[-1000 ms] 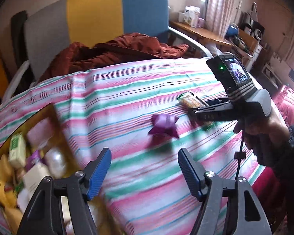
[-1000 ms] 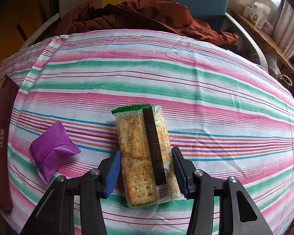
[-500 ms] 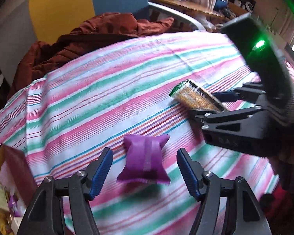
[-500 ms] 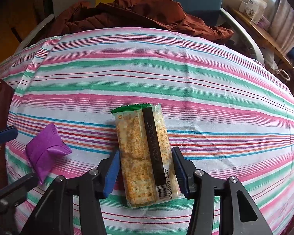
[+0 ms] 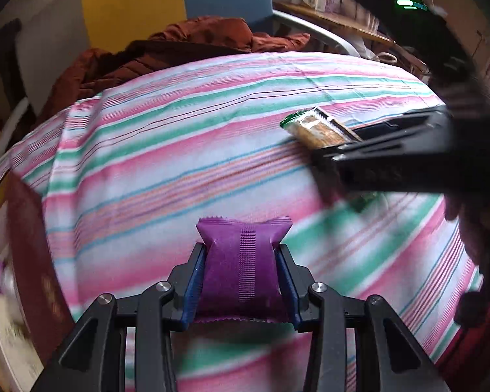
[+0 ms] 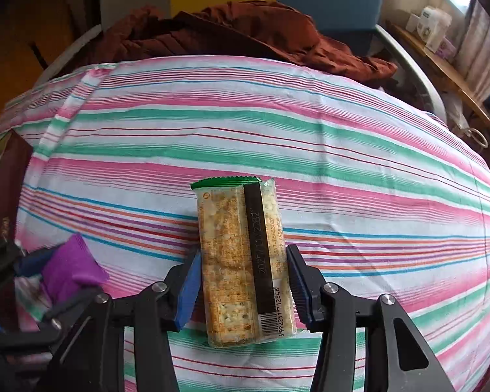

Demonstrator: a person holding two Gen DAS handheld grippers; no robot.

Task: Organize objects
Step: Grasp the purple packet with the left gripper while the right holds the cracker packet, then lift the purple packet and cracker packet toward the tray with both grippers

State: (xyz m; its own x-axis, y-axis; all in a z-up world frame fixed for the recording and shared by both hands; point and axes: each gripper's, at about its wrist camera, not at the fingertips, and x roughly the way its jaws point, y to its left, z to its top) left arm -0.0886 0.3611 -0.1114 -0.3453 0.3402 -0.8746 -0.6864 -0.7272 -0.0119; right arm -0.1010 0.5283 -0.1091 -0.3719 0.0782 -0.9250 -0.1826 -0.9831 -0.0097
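Purple crimped packet (image 5: 241, 268) pinched by left tongs (image 5: 241, 289); right tongs (image 6: 243, 290) pinch clear cracker pack (image 6: 241, 261).

The left tool (image 5: 241, 281), at the bottom centre of its frame, has matte black angular arms, round silver screws at the joints and ribbed blue pads (image 5: 192, 285). The right tool (image 6: 243, 289) has the same build; seen from the side, its black housing carries a glowing green light at upper right.
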